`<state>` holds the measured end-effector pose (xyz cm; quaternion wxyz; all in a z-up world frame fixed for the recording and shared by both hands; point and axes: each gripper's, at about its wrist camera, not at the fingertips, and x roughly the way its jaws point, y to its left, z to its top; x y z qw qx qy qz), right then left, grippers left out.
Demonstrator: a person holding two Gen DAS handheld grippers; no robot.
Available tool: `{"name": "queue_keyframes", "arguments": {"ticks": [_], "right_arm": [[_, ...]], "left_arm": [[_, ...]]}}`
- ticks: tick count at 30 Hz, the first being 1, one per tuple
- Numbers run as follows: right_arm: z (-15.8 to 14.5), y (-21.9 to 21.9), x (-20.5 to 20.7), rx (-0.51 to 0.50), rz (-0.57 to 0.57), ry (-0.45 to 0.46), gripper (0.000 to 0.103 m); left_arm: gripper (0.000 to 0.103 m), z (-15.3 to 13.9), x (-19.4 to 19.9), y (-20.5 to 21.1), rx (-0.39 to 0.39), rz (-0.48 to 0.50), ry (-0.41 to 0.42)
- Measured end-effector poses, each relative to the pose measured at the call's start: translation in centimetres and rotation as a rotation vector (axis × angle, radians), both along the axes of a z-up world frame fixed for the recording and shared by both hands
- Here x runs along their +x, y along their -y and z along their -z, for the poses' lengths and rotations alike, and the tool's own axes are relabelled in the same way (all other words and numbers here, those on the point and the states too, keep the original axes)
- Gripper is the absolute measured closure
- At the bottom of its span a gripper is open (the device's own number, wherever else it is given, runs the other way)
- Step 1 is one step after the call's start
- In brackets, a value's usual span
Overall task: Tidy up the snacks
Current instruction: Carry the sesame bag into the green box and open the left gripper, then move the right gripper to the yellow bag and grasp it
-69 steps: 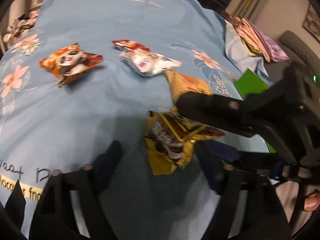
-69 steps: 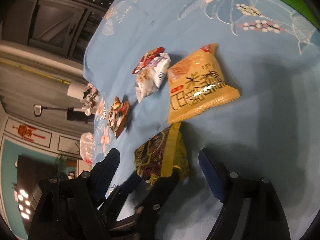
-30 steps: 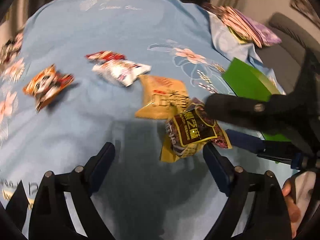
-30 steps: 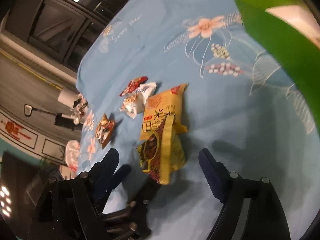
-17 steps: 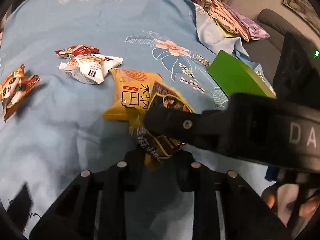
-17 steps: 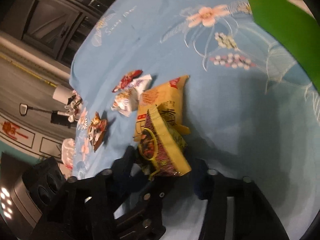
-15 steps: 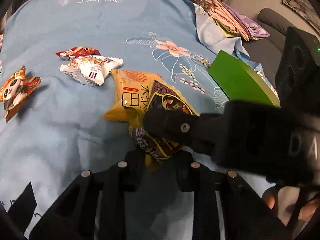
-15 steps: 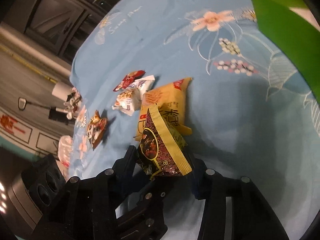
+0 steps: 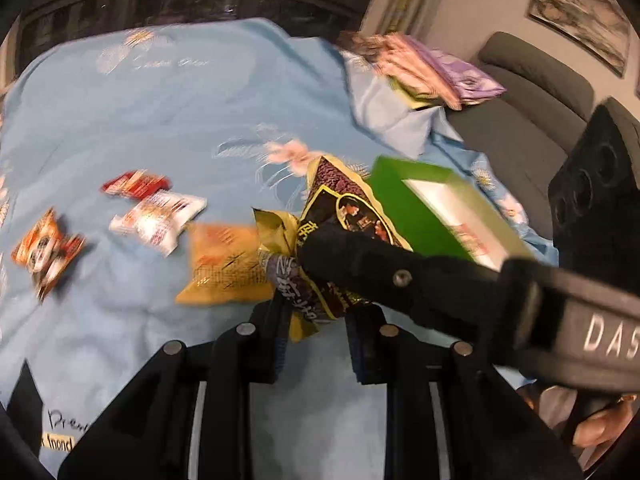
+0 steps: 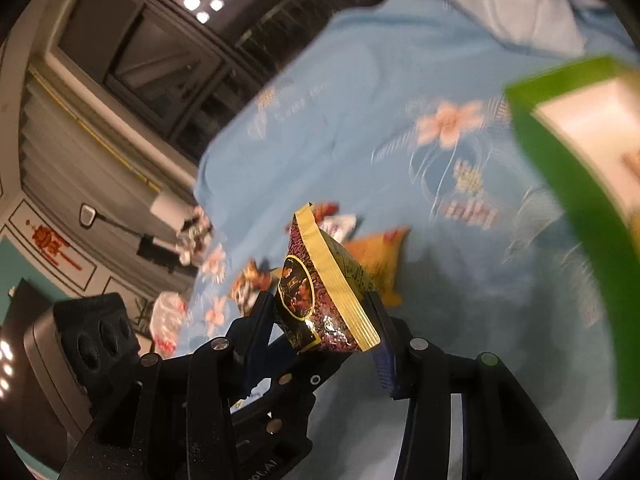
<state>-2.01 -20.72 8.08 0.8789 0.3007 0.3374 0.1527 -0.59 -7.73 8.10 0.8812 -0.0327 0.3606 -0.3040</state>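
Right wrist view: your left tongs (image 10: pixel 264 312) and right tongs (image 10: pixel 326 322) both clamp the dark snack packet (image 10: pixel 320 300), green box (image 10: pixel 576 184) at two o'clock, four packets left.

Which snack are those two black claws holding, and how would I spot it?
Start at the pale blue flowered bedsheet, then find the green cardboard box. Beside it, lifted off the sheet, the left gripper and right gripper pinch a dark purple foil snack bag. Only it has yellow edging; the others lie flat.
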Motion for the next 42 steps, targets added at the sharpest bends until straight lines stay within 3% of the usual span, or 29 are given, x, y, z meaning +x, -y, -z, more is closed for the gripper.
{"name": "queue_keyframes", "arguments": {"ticks": [4, 7, 13, 17, 22, 28, 29, 31, 32, 33, 35, 37, 39, 42], "right_arm": [[-0.7, 3.7, -1.2, 0.067, 0.083, 0.014, 0.055], [-1.3, 5.9, -2.6, 0.017, 0.161, 0.025, 0.055], [-2.2, 10.4, -5.5, -0.02, 0.321, 0.052, 0.055], [-1.3, 14.0, -7.0, 0.016, 0.44, 0.045, 0.055], [1.1, 16.7, -7.0, 0.092, 0.506, -0.004, 0.055], [1.2, 17.1, -7.6, 0.079, 0.557, -0.009, 0.054], [1.2, 17.2, -7.7, 0.088, 0.557, -0.005, 0.052], [1.2, 17.6, -7.9, 0.098, 0.566, 0.002, 0.042], [1.0, 17.7, -8.2, 0.104, 0.583, 0.01, 0.025], [0.8, 18.0, -8.7, 0.114, 0.608, 0.016, 0.013], [0.3, 18.2, -9.6, 0.133, 0.629, 0.055, 0.0], [0.1, 18.4, -10.3, 0.203, 0.595, 0.128, 0.0], [-0.1, 18.3, -10.4, 0.247, 0.558, 0.136, 0.0], [-1.1, 17.3, -10.3, 0.197, 0.551, 0.11, 0.0]], "left_arm": [[0.078, -1.4, -0.7, 4.1, 0.041, 0.06, 0.036], [0.078, -1.5, -0.7, 7.5, 0.009, 0.125, 0.01], [0.078, -2.4, -2.1, 13.3, 0.018, 0.223, 0.042], [0.078, -1.6, -2.2, 17.7, 0.058, 0.283, 0.024], [0.078, 0.3, -1.9, 20.2, 0.101, 0.315, -0.017], [0.076, 0.3, -1.9, 20.5, 0.067, 0.325, -0.012], [0.067, 0.1, -2.0, 20.7, 0.078, 0.323, 0.009], [0.033, -0.2, -2.3, 20.6, 0.084, 0.316, 0.04], [0.01, -0.5, -2.4, 20.2, 0.076, 0.288, 0.068], [0.0, -0.7, -2.4, 19.9, 0.064, 0.265, 0.09], [0.0, -1.4, -2.7, 18.9, 0.003, 0.239, 0.135], [0.0, -2.0, -2.6, 18.4, -0.035, 0.232, 0.124], [0.0, -2.4, -2.5, 18.3, -0.036, 0.239, 0.096], [0.0, -2.8, -2.7, 17.5, -0.012, 0.223, 0.104]]}}
